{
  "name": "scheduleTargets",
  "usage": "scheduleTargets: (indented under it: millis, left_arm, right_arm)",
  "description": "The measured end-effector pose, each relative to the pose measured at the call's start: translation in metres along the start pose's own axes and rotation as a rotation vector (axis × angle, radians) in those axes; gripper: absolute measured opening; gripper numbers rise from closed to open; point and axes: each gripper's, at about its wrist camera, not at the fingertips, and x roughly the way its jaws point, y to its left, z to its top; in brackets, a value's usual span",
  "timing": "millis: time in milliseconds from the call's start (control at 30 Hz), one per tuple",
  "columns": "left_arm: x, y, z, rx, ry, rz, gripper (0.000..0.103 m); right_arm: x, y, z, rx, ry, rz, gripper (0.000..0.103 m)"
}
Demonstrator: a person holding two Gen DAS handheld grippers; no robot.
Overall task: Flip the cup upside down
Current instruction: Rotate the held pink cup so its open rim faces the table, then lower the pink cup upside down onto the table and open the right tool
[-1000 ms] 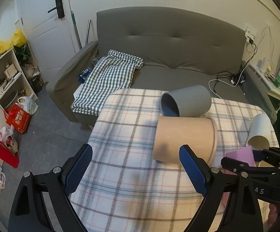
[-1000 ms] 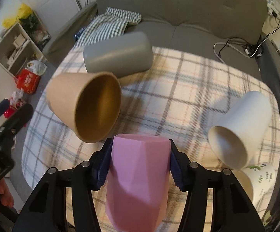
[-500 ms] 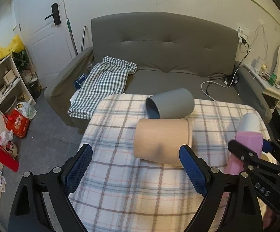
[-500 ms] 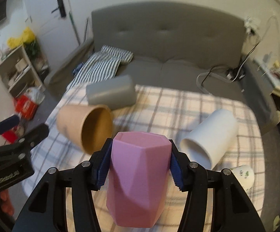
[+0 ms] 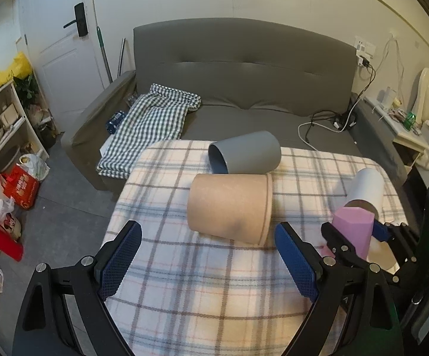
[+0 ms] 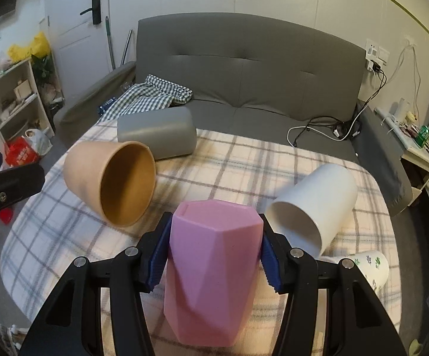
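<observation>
Left wrist view: left gripper (image 5: 207,256) hung with fingers spread wide, gripping nothing, over the near part of a table with plaid cloth (image 5: 184,284). Tan cup (image 5: 229,207) lay on its side mid-table, touching the gray cup (image 5: 245,155) on its side at the far edge. White cup (image 5: 365,191) lay near the right edge. Gray sofa (image 5: 244,71) stood behind with checkered fabric (image 5: 152,124); white door (image 5: 63,44) and shelf (image 5: 4,121) to the left.

Right wrist view: right gripper (image 6: 213,253) was clamped on the pink cup (image 6: 211,273), closed base up, near the table's front edge. A printed cup (image 6: 373,268) sat by the right edge.
</observation>
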Motion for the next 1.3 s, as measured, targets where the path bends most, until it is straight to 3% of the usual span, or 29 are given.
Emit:
scheduleTargets:
  millis: [500,767,1033,1100,1133,1167,1300]
  left_arm:
    - [-0.018,-0.011,-0.008,0.022,-0.009,-0.018,0.094]
    - [-0.027,-0.001,-0.017,0.017,-0.017,0.020,0.094]
    - [-0.026,0.007,-0.024,-0.009,-0.003,0.031,0.094]
    - [-0.027,0.007,-0.024,-0.009,-0.005,0.026,0.094]
    - [-0.029,0.007,-0.024,-0.009,-0.010,0.021,0.094]
    - [-0.030,0.007,-0.024,-0.010,-0.015,0.017,0.094]
    - [-0.039,0.005,-0.024,-0.012,-0.054,0.011,0.094]
  right_arm:
    - [-0.028,0.000,-0.026,0.009,0.107,0.021,0.054]
    - [-0.038,0.000,-0.020,0.061,0.051,0.042,0.054]
    - [-0.030,0.013,-0.022,0.019,0.092,0.027,0.054]
    - [-0.031,0.010,-0.022,0.035,0.099,0.030,0.062]
    - [-0.032,0.009,-0.022,0.037,0.098,0.035,0.074]
    - [-0.035,0.009,-0.022,0.037,0.087,0.033,0.078]
    - [-0.058,0.001,-0.019,0.055,0.019,0.028,0.078]
